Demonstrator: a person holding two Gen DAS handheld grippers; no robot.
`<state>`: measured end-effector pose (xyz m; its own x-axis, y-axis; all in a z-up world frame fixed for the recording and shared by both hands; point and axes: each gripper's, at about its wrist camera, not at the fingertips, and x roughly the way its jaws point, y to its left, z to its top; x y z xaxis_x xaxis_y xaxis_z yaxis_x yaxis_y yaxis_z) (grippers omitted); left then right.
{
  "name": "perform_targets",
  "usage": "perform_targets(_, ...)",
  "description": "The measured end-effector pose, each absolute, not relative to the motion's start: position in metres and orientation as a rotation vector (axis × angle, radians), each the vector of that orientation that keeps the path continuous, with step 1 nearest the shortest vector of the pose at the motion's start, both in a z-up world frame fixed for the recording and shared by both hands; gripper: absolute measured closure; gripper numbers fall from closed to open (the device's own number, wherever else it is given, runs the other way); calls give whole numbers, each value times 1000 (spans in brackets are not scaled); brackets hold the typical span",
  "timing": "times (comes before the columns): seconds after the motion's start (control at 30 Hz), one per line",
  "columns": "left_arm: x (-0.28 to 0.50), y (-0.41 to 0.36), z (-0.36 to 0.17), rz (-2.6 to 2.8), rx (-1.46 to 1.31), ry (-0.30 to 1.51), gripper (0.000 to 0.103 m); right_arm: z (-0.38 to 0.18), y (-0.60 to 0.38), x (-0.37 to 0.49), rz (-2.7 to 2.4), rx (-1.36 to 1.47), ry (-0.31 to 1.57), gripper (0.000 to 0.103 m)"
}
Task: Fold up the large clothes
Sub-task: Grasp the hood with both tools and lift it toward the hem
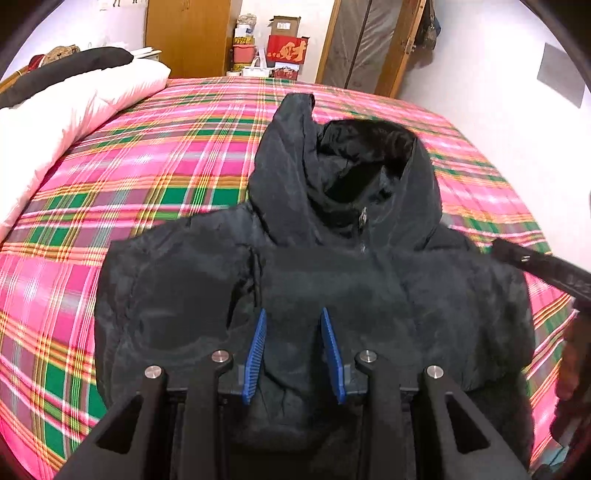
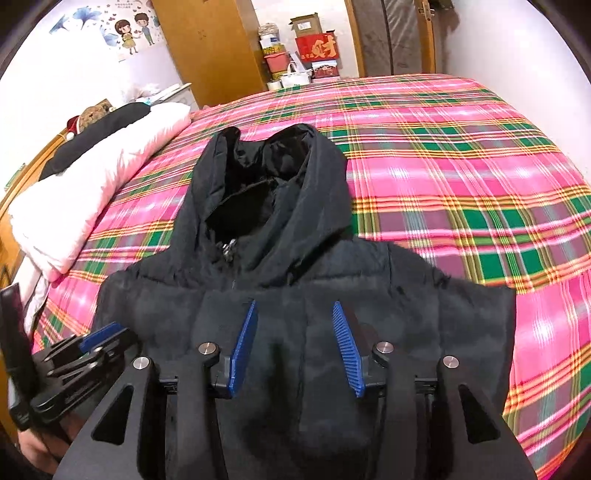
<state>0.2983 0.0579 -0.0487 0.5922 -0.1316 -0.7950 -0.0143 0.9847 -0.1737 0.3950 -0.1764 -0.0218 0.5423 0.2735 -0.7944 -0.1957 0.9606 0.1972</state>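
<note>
A black hooded puffer jacket [image 1: 332,266] lies face up on the plaid bed, hood [image 2: 266,177] toward the far end, zip closed. My left gripper [image 1: 293,312] points down at its lower body, and a thick fold of the fabric fills the gap between its blue pads [image 1: 256,354], which press on it. It also shows in the right wrist view, where the left gripper [image 2: 110,338] sits at the jacket's near left edge. My right gripper [image 2: 293,302] hangs over the lower front with its pads [image 2: 347,350] spread wider. Fabric lies between them, but they do not press on it.
The pink, green and yellow plaid bedspread [image 2: 461,177] stretches wide to the right of the jacket. A white duvet [image 1: 70,107] with a dark garment on it lies along the left side. Boxes [image 1: 286,50] and a wooden wardrobe [image 1: 192,33] stand beyond the bed. A hand [image 1: 572,369] shows at the right edge.
</note>
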Motion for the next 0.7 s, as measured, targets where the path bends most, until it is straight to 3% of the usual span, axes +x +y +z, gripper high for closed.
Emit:
perform_targets(0.37, 419, 72, -22, -115, -141, 875, 59, -25, -163, 491, 249, 21, 958, 59)
perform_targets(0.7, 513, 79, -74, -51, -120, 969, 56, -43, -152, 575, 154, -42, 980, 59)
